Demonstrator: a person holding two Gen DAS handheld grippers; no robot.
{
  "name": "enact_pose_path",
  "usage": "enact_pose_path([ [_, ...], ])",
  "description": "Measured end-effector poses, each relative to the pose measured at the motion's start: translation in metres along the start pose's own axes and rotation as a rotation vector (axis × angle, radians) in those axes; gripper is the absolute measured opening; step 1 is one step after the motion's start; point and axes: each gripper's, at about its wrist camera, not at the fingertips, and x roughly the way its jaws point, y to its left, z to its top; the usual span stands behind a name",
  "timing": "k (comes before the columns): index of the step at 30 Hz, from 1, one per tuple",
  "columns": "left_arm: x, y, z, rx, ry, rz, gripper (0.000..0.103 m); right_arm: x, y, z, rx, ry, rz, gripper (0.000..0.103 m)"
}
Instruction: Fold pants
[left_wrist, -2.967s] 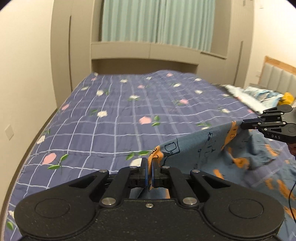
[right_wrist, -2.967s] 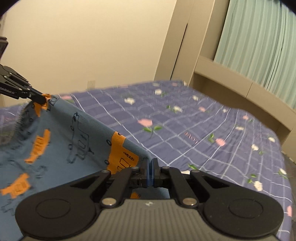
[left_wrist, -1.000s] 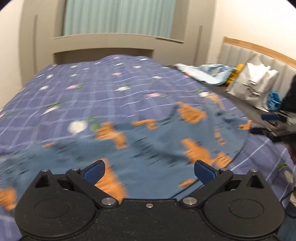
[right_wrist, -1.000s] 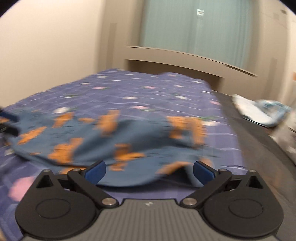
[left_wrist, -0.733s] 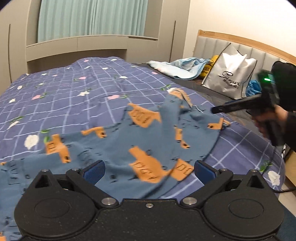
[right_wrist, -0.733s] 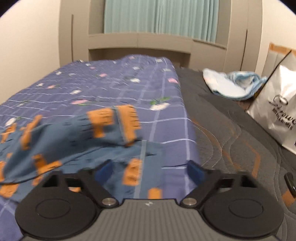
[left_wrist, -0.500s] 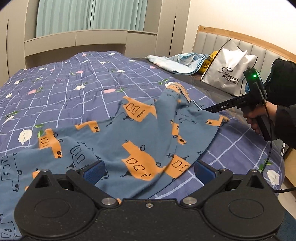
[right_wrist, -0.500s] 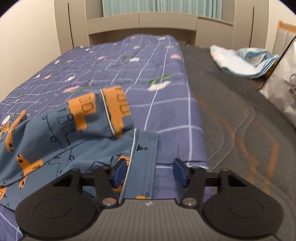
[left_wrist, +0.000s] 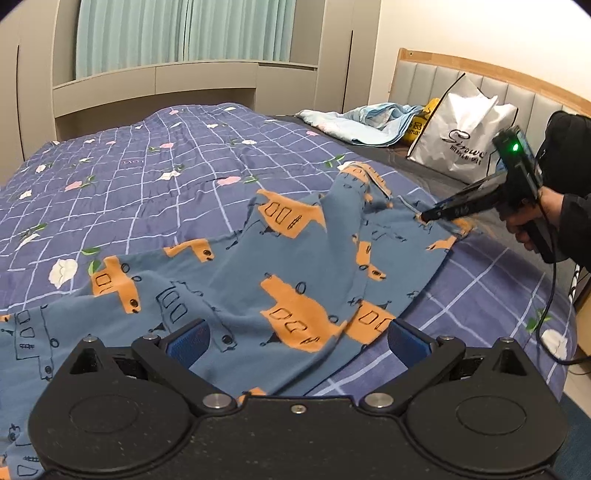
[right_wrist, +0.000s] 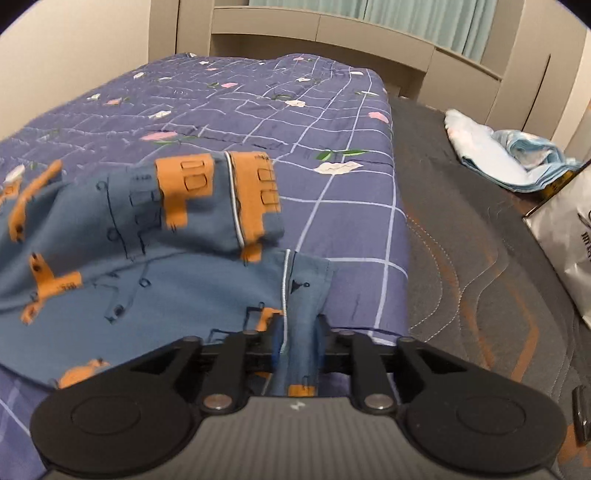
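Blue pants (left_wrist: 258, 258) with orange vehicle prints lie spread and rumpled on the purple checked quilt (left_wrist: 147, 166). My left gripper (left_wrist: 297, 341) hovers over their near edge, jaws wide open with nothing pinched. A person's hand (left_wrist: 528, 221) holds my right gripper (left_wrist: 424, 217) at the pants' far right hem. In the right wrist view the pants (right_wrist: 110, 266) have one cuff folded over. The jaws of the right gripper (right_wrist: 297, 343) are closing on a bunched strip of hem with white piping. The cloth touches both pads.
A white shopping bag (left_wrist: 461, 147) and a light blue cloth bundle (left_wrist: 369, 118) sit by the padded headboard. Dark grey mattress (right_wrist: 480, 221) lies bare beside the quilt. A black cable (left_wrist: 550, 314) hangs at the bed's right edge.
Both grippers let go of the lifted pants, which now lie on the bed. The right gripper moved to the right hem and narrowed around it. The left gripper stays wide open.
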Motion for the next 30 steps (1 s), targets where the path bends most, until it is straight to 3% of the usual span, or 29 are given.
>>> enact_pose_path([
  [2, -0.001, 0.001, -0.001, 0.002, 0.004, 0.003, 0.102, -0.008, -0.003, 0.001, 0.046, -0.033, 0.006, 0.039],
  [3, -0.001, 0.002, -0.001, 0.002, 0.007, 0.004, 0.102, -0.015, -0.003, 0.002, 0.062, -0.066, 0.004, 0.052],
  [4, -0.001, 0.002, 0.0, 0.005, 0.009, 0.005, 0.102, -0.02, -0.003, 0.004, 0.064, -0.089, 0.0, 0.055],
  [7, -0.001, 0.001, 0.001, 0.026, 0.006, 0.021, 0.1, -0.026, -0.001, 0.013, 0.082, -0.134, 0.06, 0.055],
  [11, -0.001, -0.001, 0.004, 0.036, 0.025, -0.018, 0.078, -0.01, -0.006, 0.024, 0.235, -0.121, 0.191, 0.05],
  [14, -0.001, -0.004, 0.003, 0.061, 0.05, -0.053, 0.067, 0.009, -0.013, 0.027, 0.355, -0.098, 0.228, 0.049],
  [18, 0.005, -0.005, 0.0, 0.081, 0.096, -0.064, 0.06, 0.025, -0.032, 0.025, 0.53, -0.087, 0.279, 0.05],
  [20, 0.01, -0.004, -0.002, 0.087, 0.127, -0.046, 0.044, 0.03, -0.037, 0.025, 0.575, -0.089, 0.29, 0.045],
  [22, 0.01, -0.002, -0.001, 0.085, 0.128, -0.03, 0.034, 0.036, -0.041, 0.026, 0.603, -0.083, 0.289, 0.026],
  [25, 0.008, 0.002, 0.002, 0.061, 0.117, -0.035, 0.003, 0.039, -0.045, 0.027, 0.639, -0.09, 0.3, 0.007],
  [30, 0.003, 0.007, 0.006, 0.033, 0.102, -0.042, 0.002, 0.02, -0.047, 0.031, 0.631, -0.175, 0.282, 0.0],
])
